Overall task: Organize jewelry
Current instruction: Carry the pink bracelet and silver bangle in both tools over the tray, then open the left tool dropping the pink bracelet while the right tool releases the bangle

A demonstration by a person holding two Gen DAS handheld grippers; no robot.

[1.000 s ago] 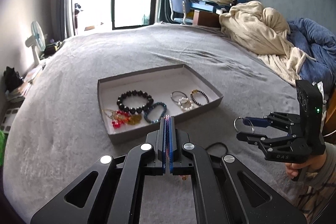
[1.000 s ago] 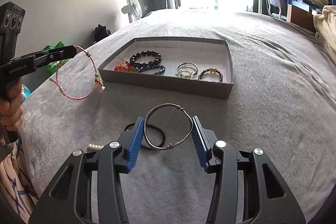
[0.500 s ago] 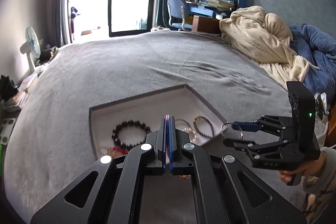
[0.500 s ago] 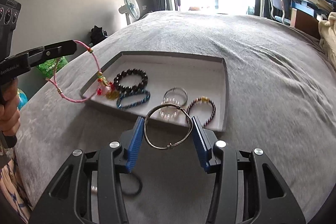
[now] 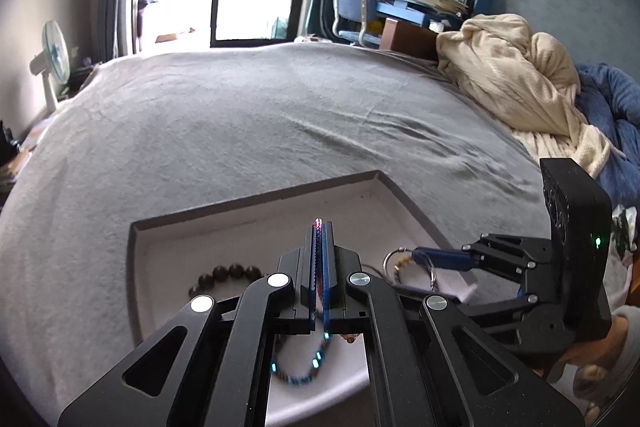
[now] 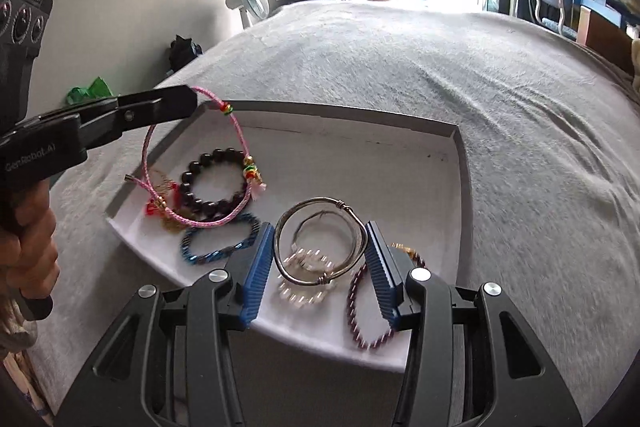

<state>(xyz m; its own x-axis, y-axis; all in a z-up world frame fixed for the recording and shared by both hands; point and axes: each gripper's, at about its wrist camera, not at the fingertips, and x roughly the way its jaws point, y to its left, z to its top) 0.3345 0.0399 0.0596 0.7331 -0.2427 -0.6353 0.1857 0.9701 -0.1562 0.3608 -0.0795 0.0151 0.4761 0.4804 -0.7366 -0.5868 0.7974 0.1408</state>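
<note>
left tongs (image 6: 188, 101): pressed fully together on the pink cord bracelet (image 6: 200, 187), pinched at the top so the loop hangs free over the box's left side, above the black bead bracelet (image 6: 212, 183).
right tongs (image 6: 320, 247): about half open, blue pads braced against both sides of the silver bangle (image 6: 320, 241); the rigid ring lies flat between them, so it rides level.
position: both pieces hang over the box interior, likely for release inside.
box (image 6: 460, 167): shallow grey tray, white floor, on the grey bed (image 6: 440, 67).
already in box: blue bracelet (image 6: 218, 245), pearl bracelet (image 6: 306, 281), dark red bead bracelet (image 6: 368, 307).
risk: the dangling cord could snag on beads below.
</note>
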